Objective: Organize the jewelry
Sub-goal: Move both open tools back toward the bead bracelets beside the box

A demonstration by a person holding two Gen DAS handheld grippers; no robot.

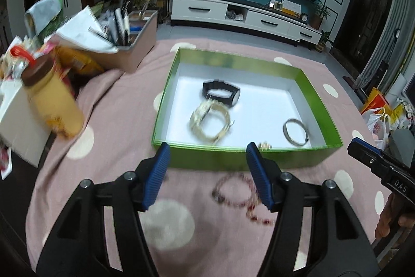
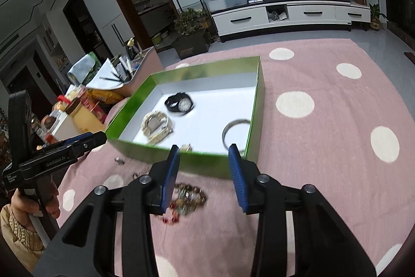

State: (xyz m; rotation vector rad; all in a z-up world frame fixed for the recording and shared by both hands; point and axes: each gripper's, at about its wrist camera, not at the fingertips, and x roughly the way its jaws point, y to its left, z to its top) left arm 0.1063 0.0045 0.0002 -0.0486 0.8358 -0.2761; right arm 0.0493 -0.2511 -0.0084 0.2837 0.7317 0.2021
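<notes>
Left wrist view: your left gripper hangs over the pink dotted cloth with fingers spread wide, nothing between them. A beaded bracelet lies blurred on the cloth just below the gap, near the right finger, outside the green box. Inside the box, on its white floor: a black watch at the back, a pale gold watch just in front of it, a silver bangle to the right, and a small gold piece against the near wall. Your right gripper pokes in at the right edge; you cannot tell its finger state from here. A yellow jar and a pen holder stand at left. Right wrist view: your right gripper has fingers spread apart, empty, just short of the box's near wall. The beaded bracelet sits bunched on the cloth beside the left finger. Small loose bits lie farther left. Black watch, pale gold watch, bangle and gold piece all sit in the box. Your left gripper shows side-on at left.
</notes>
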